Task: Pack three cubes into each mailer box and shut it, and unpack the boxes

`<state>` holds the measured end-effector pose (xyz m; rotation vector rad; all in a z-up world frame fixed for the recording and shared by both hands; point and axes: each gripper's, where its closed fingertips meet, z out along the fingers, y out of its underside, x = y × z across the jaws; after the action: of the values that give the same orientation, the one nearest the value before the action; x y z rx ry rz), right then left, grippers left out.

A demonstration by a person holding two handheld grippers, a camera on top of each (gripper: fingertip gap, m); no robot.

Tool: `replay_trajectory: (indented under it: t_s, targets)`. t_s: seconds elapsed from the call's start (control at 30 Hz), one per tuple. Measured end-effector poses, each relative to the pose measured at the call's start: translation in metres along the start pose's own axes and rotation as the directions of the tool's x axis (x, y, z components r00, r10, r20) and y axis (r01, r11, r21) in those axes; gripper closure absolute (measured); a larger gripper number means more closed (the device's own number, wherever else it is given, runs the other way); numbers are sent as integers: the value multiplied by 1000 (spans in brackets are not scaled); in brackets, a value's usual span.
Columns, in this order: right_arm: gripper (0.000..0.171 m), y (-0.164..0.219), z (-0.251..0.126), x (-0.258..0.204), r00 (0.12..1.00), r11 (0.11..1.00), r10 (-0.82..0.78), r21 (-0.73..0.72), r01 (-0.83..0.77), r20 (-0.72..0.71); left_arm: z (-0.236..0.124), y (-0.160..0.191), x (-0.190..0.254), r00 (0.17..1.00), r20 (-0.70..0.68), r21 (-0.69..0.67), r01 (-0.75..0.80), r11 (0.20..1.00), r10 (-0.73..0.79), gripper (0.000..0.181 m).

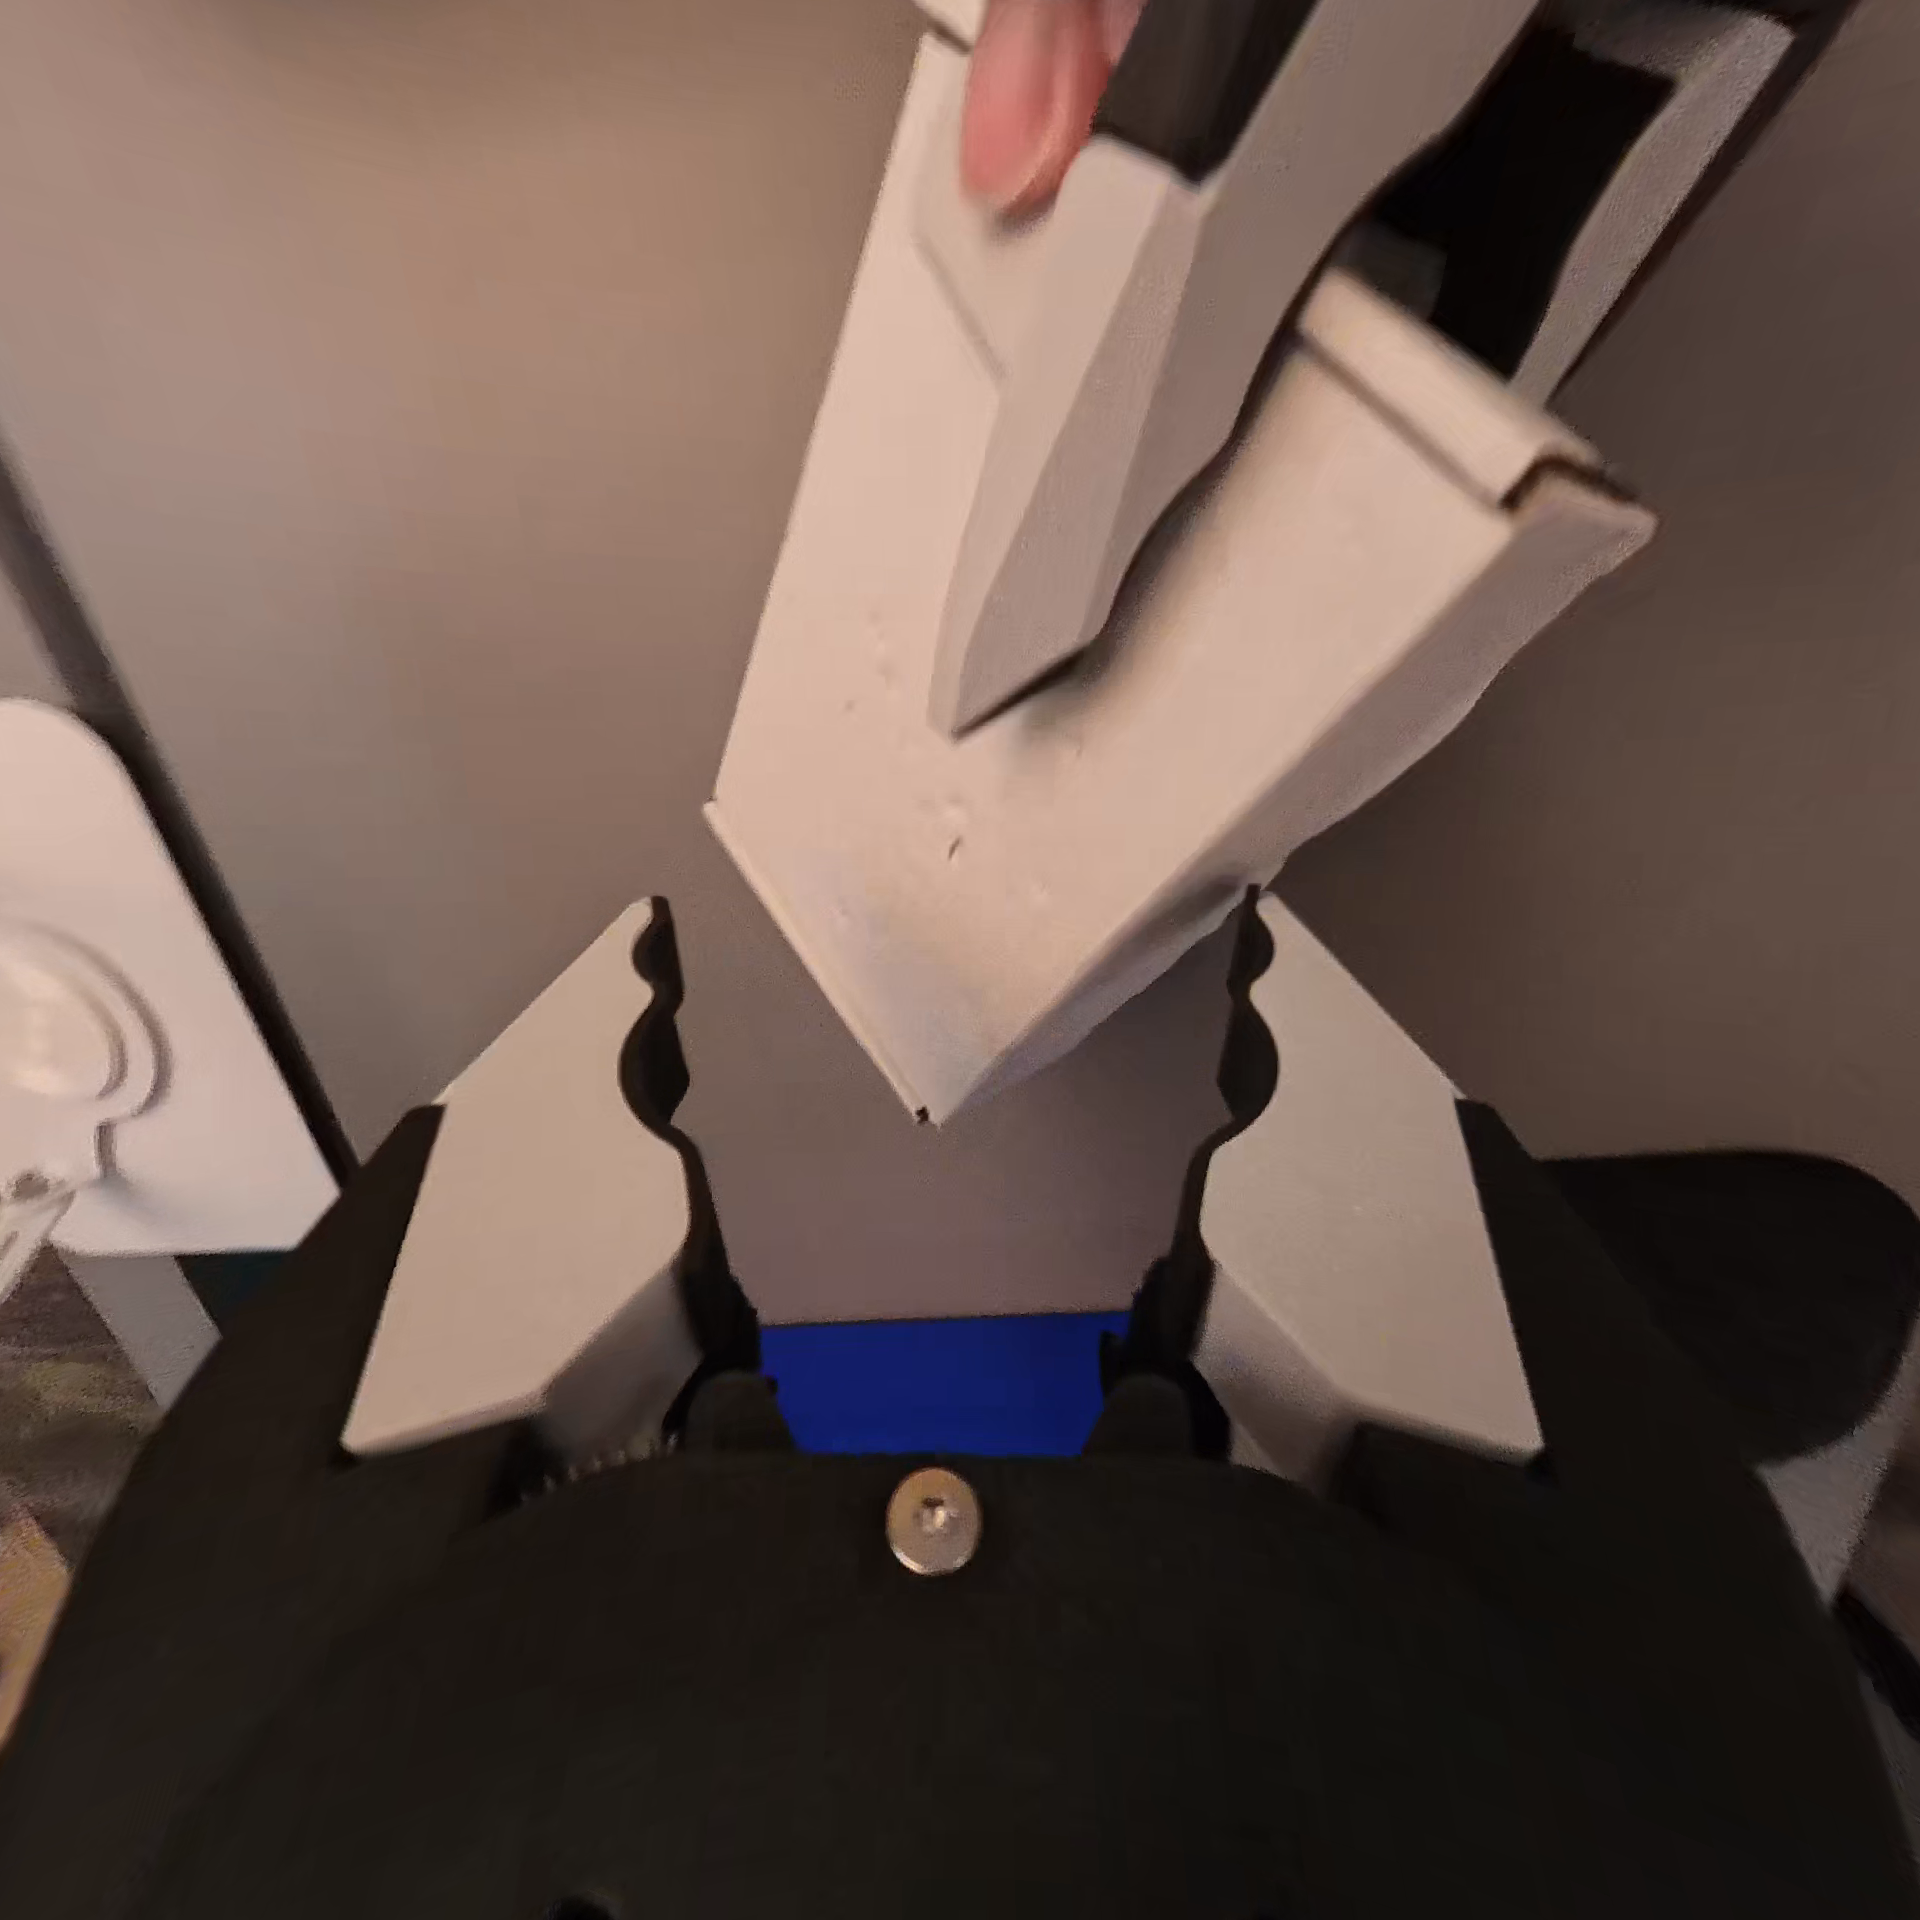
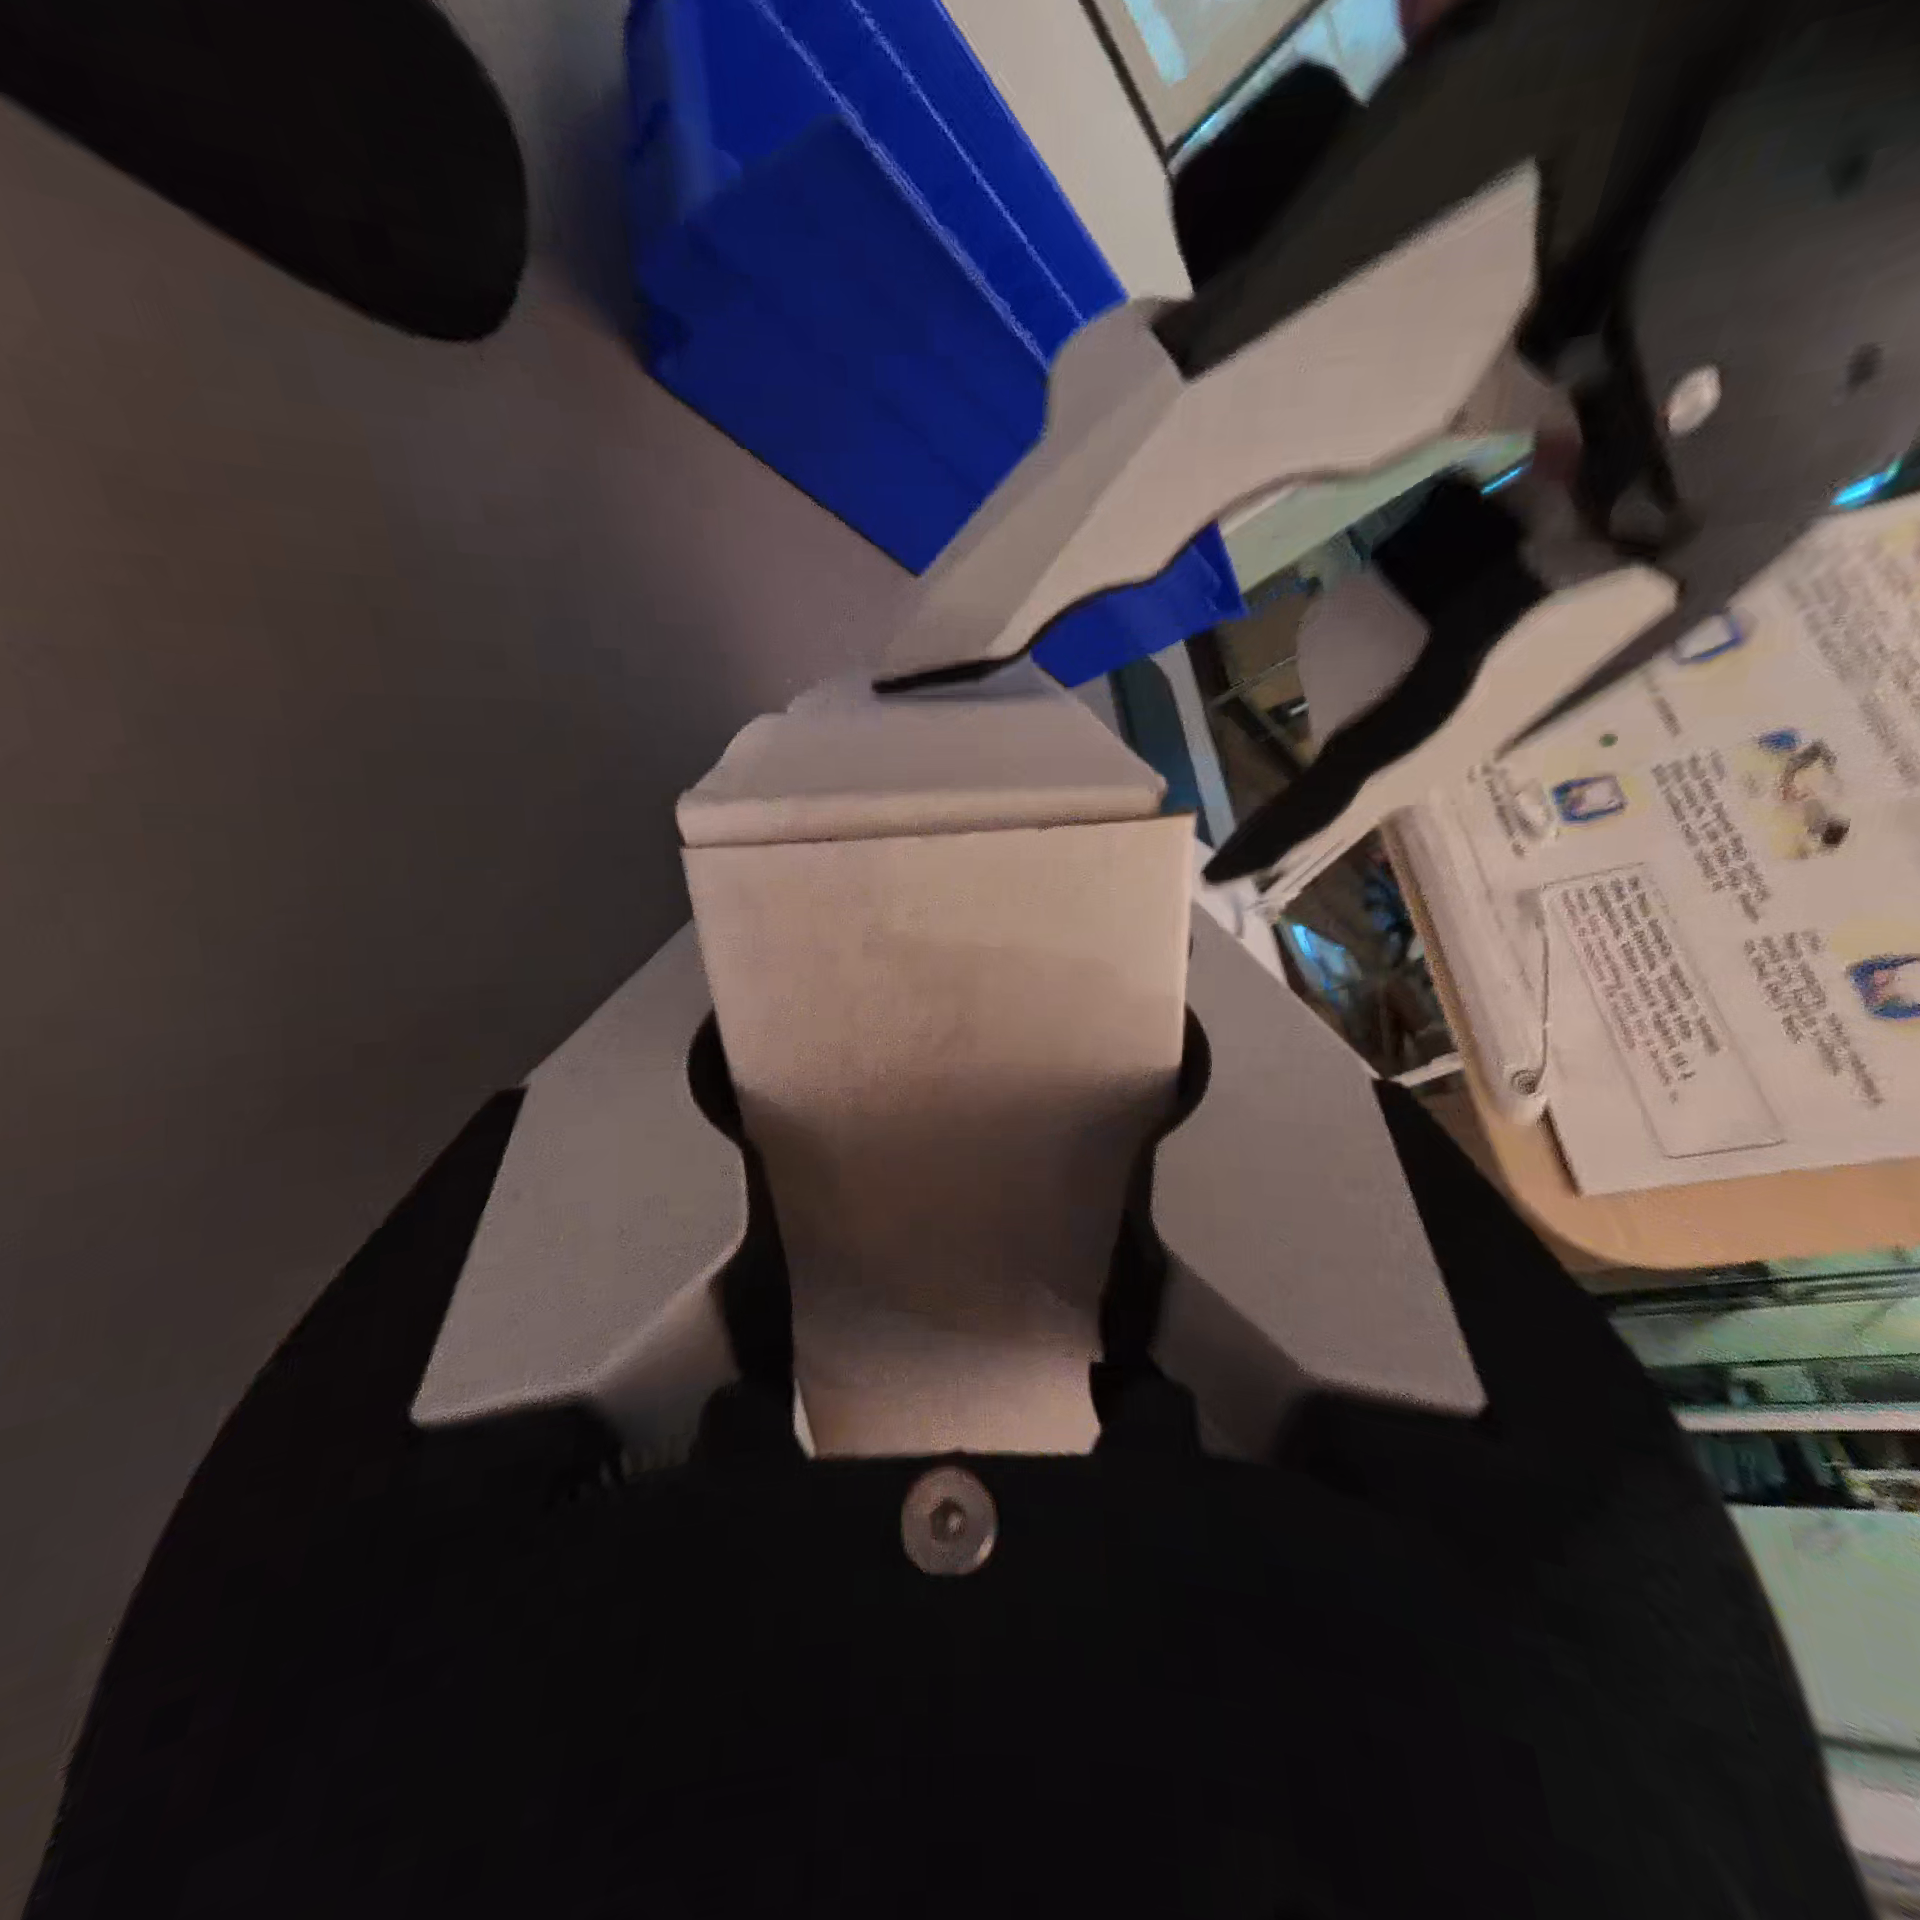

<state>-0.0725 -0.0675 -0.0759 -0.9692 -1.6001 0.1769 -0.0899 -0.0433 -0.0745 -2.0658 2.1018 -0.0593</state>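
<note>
Above the desk [image 1: 416, 416], the right gripper [image 2: 940, 1029] clamps a shut white box [image 1: 1039, 790] — left gripper [image 1: 951, 1039] gaping, empty — and a loose grip could drop it.

Mailer box [image 2: 935, 1018] near end hidden behind right gripper [image 2: 940, 1049] body; contents not visible. Blue bin [image 2: 862, 343] cut by top edge, partly covered by left gripper [image 2: 1049, 748] finger. In left wrist view, only a strip of the bin [image 1: 935, 1382] shows. Printed sheets [image 2: 1704, 883] motion-blurred. Fingers [image 1: 1023, 114] cropped at the top.
</note>
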Motion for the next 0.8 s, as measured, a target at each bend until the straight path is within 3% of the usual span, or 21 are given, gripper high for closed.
replay_trajectory:
  t_s: [0.13, 0.3, 0.5, 0.8]
  targets:
    - [97, 13, 2, 3, 982, 983, 180, -32, -179, 49, -14, 10, -7, 988, 121, 181, 76, 981, -99, 77]
    - [98, 35, 13, -20, 887, 905, 420, -155, -395, 192, -20, 9, 5, 953, 231, 360, 103, 927, -196, 68]
    - [98, 39, 10, -23, 836, 869, 493, -187, -459, 240, -16, 21, 21, 896, 310, 449, 156, 880, -317, 64]
    - [98, 40, 1, -49, 745, 846, 533, -243, -474, 402, 5, 7, 32, 865, 253, 680, 159, 716, -433, 63]
